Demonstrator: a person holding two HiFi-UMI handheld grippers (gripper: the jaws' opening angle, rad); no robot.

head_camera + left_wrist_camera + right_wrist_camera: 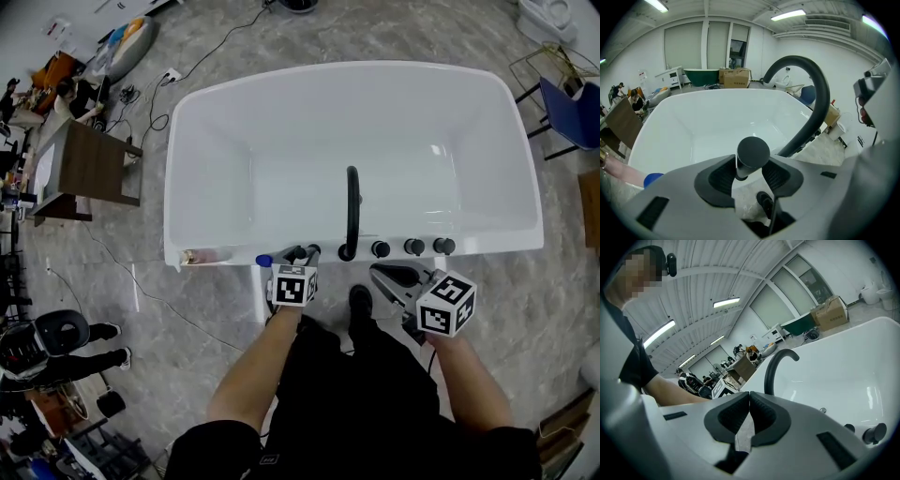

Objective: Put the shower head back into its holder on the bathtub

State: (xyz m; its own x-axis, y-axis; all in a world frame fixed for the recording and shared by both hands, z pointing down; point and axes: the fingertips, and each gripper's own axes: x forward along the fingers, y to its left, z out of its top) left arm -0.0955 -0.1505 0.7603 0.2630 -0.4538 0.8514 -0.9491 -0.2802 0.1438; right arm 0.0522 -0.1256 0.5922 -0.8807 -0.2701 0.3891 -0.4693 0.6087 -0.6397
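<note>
Closest in, the left gripper has its jaws spread wide, and the shower head stands upright between them. The head's round dark cap sits level with the ribbed pads, with a sliver of light showing on the left side and the right pad just beside the cap; neither pad seems to press on it. Below the cap its stem drops out of sight behind the gripper body, so the holder itself cannot be seen.

Just beyond the tips lies the white bathtub, and the black arched faucet rises close on this gripper's right. The right gripper has its jaws closed together with nothing between them, held apart from the work and aimed across the tub, with the row of knobs ahead of it.

Judging from how the head stands on its own at the rim, the placing looks done or all but done. What seems left is to confirm that it is seated, then draw the left gripper back off it without nudging the cap.
</note>
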